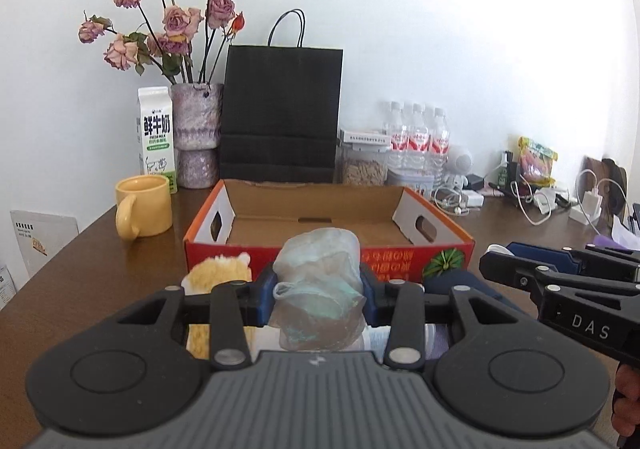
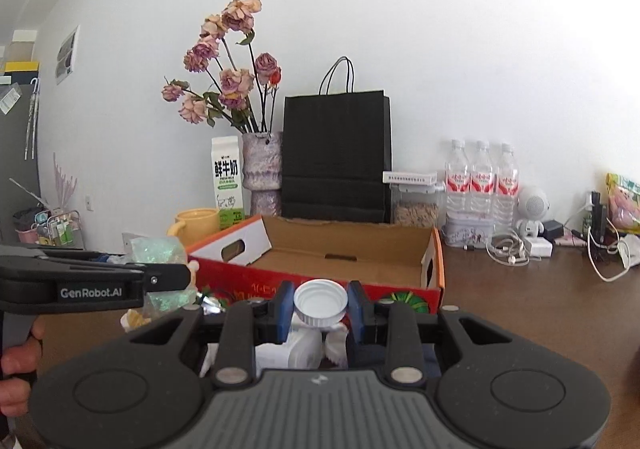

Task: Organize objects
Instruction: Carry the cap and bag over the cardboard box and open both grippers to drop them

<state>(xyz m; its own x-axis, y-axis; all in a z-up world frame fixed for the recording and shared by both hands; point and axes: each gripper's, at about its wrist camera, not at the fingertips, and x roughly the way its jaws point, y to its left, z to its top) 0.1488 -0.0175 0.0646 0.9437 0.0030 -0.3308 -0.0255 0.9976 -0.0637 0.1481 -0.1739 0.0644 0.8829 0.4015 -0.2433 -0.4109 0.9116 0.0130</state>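
Your left gripper (image 1: pixel 318 299) is clamped on a translucent crumpled bag (image 1: pixel 320 281). Your right gripper (image 2: pixel 320 307) is clamped on a white-capped bottle (image 2: pixel 320 303). The cardboard box (image 1: pixel 316 217) at 12 o'clock shows only bare floor. A jar (image 2: pixel 416 209) at 1 o'clock holds tan pieces.

Colours and patterns. Low cardboard tray box (image 1: pixel 328 249): red printed outer wall with a green striped melon motif, orange rim, plain brown interior, white end flaps. Translucent crumpled plastic bag (image 1: pixel 320 289): greyish with teal-green patches. Ribbed screw cap of the plastic bottle (image 2: pixel 320 303): white. Handled ceramic mug (image 1: pixel 144 207): mustard yellow. Gable-top milk carton (image 1: pixel 157 137): white with a green base band and dark lettering. Textured vase (image 1: pixel 197 133): mottled mauve and white, holding faded pink-purple dried roses (image 1: pixel 176 21). Flat paper carrier bag (image 1: pixel 280 113): black. Wooden tabletop (image 1: pixel 100 273): dark brown.
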